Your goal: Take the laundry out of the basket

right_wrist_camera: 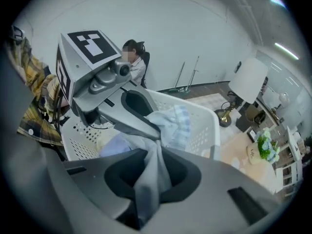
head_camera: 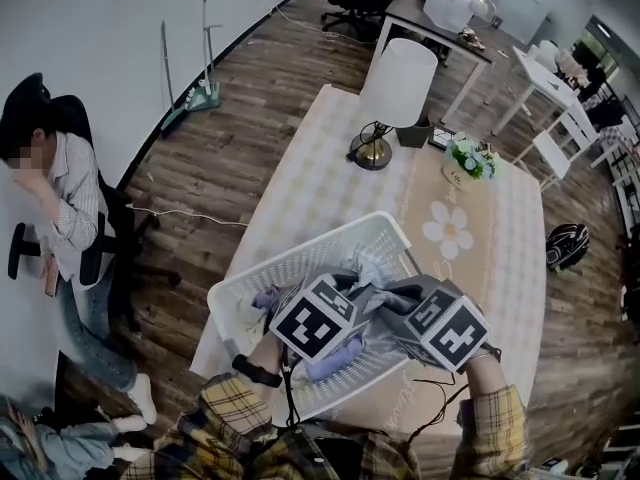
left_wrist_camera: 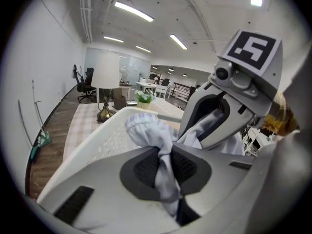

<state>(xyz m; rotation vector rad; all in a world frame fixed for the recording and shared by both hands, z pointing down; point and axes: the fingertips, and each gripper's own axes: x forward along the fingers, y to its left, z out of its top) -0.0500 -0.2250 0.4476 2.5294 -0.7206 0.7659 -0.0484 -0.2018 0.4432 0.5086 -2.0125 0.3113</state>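
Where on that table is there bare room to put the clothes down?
Widest bare tablecloth lies between the lamp and the laundry basket. A second patch runs right of the basket, on the near side of the flower pot. The far end is crowded with lamp, pot and a dark box; the basket fills the near end.

1. Table (head_camera: 310, 158): long, covered with a pale checked cloth. A white flower print (head_camera: 447, 230) sits on the cloth's plainer right strip.
2. Near end: white perforated basket (head_camera: 300, 263) stands on the cloth, set at an angle to the table edges.
3. Far end: lamp (head_camera: 395, 88) with a white shade and a brass base standing on the cloth.
4. Just right of the lamp base: small dark box (head_camera: 413, 133), then a flat dark item (head_camera: 440, 140), possibly a phone; too small to tell.
5. Potted plant (head_camera: 468, 160) with white flowers, near the flat item, well apart from the basket.
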